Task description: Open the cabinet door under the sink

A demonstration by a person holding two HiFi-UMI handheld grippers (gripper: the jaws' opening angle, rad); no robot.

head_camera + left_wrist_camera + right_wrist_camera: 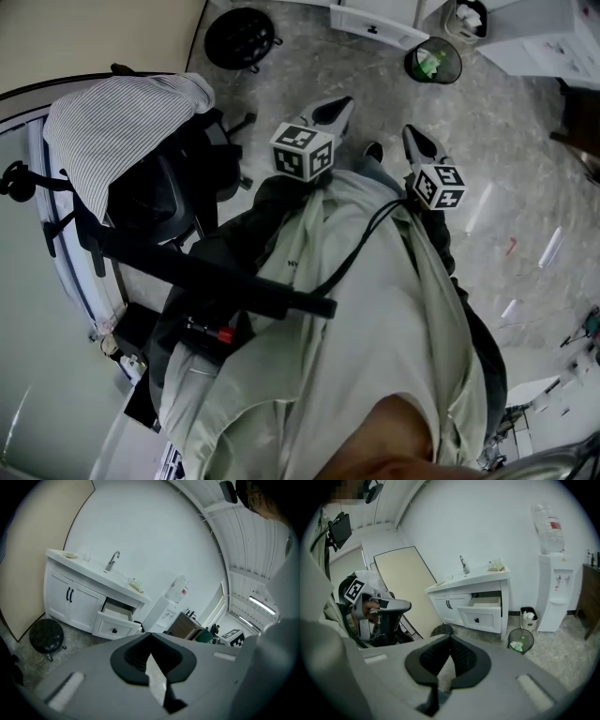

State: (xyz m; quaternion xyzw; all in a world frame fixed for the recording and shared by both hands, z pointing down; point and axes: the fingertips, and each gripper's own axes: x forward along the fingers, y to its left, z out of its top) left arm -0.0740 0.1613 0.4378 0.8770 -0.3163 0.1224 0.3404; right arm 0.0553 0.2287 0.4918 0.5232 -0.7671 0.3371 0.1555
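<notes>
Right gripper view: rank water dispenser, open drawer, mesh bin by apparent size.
1. Water dispenser
2. Open drawer
3. Mesh bin, though it stands nearer the camera, so true size against the drawer is unsure.

The sink cabinet [487,581] stands against the wall, with the faucet [462,564] on its top. Its two doors [448,606] sit at the left, and the drawer [480,617] to their right stands pulled out. A water dispenser [555,592] stands right of the cabinet, with a small bin [528,617] between them and a wire basket [520,641] on the floor in front. A round stool [442,630] sits before the cabinet's left end. A board [405,578] leans further left. A chair [391,605] with a cloth [122,122] over its back stands well apart, at the person's left.
</notes>
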